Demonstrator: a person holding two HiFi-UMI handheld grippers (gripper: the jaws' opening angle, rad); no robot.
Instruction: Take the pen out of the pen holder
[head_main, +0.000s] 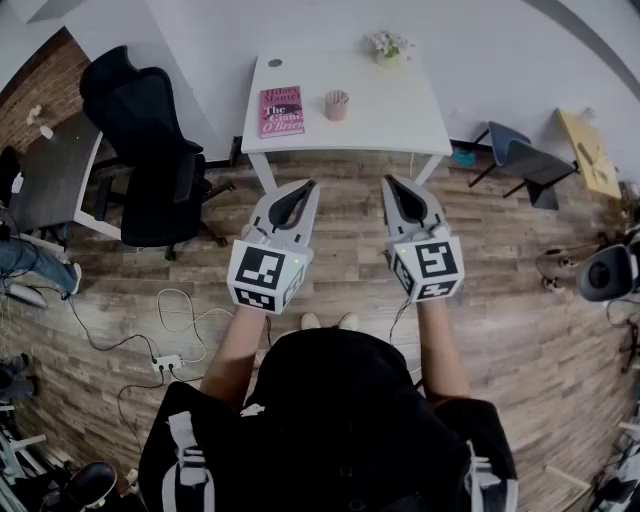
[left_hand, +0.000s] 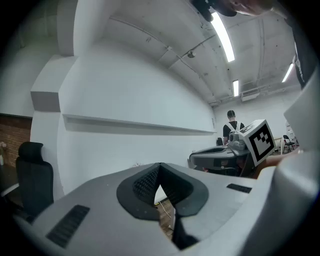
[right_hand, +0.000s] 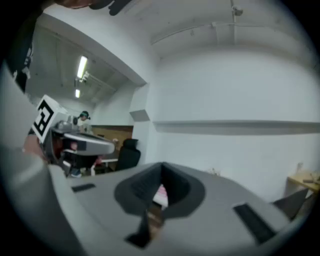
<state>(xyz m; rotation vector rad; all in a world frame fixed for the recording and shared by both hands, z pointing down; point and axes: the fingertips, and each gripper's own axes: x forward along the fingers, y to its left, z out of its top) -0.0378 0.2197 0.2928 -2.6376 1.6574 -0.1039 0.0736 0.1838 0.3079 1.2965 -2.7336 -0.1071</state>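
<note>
- Left gripper (head_main: 308, 187): held level above the wooden floor (head_main: 520, 300). Jaws pressed together, nothing between them.
- Right gripper (head_main: 389, 182): alongside the left, level. Jaws likewise together and empty.
- Floor, left side: white cable (head_main: 190, 310) and power strip (head_main: 166, 362).
- Black office chair (head_main: 150, 160): left of the table.
- White table (head_main: 400, 110): ahead of both grippers and well apart from them, with only floor between.
- On the table: pink pen holder (head_main: 337, 105) with the pen (head_main: 339, 96) standing inside, a pink book (head_main: 281, 110) just left of it, and a small plant (head_main: 387, 45) at the far edge.
</note>
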